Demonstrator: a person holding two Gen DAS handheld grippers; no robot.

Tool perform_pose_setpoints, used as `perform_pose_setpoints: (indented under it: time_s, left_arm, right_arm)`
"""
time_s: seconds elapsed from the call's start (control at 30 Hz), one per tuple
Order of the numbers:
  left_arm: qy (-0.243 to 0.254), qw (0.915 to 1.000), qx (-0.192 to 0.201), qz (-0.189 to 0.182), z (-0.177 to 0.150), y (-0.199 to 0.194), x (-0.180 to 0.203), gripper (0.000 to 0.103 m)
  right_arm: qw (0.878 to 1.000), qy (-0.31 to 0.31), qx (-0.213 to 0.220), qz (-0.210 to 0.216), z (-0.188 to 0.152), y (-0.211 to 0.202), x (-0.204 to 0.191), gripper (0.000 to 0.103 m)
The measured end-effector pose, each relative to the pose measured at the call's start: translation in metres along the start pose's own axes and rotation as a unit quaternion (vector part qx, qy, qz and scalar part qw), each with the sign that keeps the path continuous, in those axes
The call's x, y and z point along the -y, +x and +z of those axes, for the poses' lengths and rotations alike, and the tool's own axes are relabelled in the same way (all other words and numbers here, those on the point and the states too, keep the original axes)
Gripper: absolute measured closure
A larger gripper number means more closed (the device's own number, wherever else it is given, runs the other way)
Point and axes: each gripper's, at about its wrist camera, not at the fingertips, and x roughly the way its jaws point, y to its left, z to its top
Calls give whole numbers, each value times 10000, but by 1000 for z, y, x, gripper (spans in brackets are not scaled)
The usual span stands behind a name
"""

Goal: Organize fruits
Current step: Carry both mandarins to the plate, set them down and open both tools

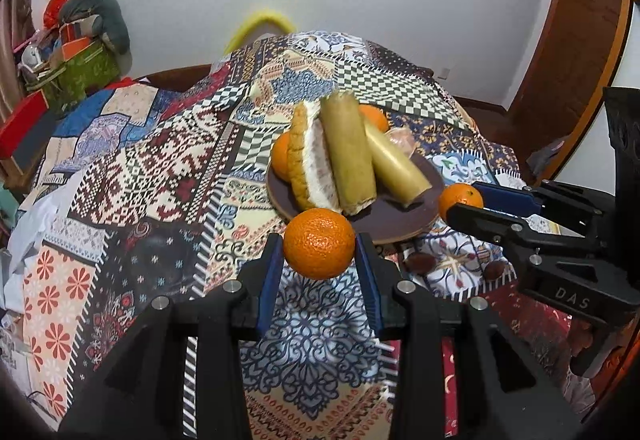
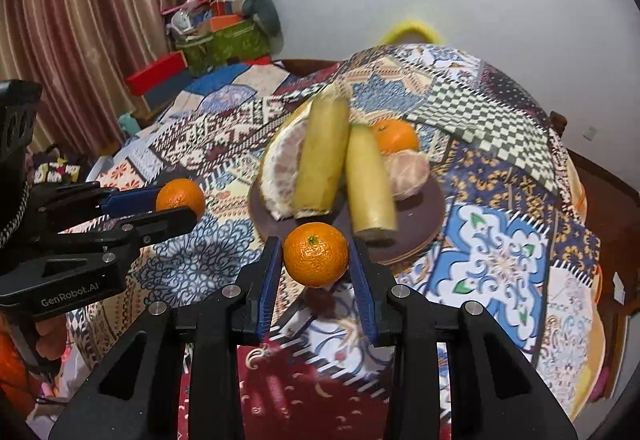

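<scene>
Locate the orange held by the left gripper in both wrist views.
Left wrist: the orange sits bottom centre, between the left gripper fingers.
Right wrist: the same orange at mid-left, at the left gripper's tips.
Shared landmark: the brown plate of fruit.

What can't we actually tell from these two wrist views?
- Brown round plate: far rim hidden by the pomelo wedge and yellow-green peeled pieces, both views.
- Orange behind the pile: mostly covered, left view.
- Two small dark items on the patterned cloth: too small to identify.
- Person's hands: cut off by frame edges.
</scene>
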Motion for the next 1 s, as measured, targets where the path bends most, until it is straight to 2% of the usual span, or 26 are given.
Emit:
perform_pose_setpoints:
  time_s: [0.33,0.73,1.0]
  left_arm:
    - [96,9999,-3,-70,14,14,9,67]
    - [232,9991,-326,-171,20,52,22,67]
    - [232,9983,-483,-222,23,75,25,67]
  right_arm:
    - [9999,56,98,-88,5,0,14,72]
    - [9993,246,-166,-231,-2,22,42,72]
    - [9986,304,-208,-387,6,33,61,72]
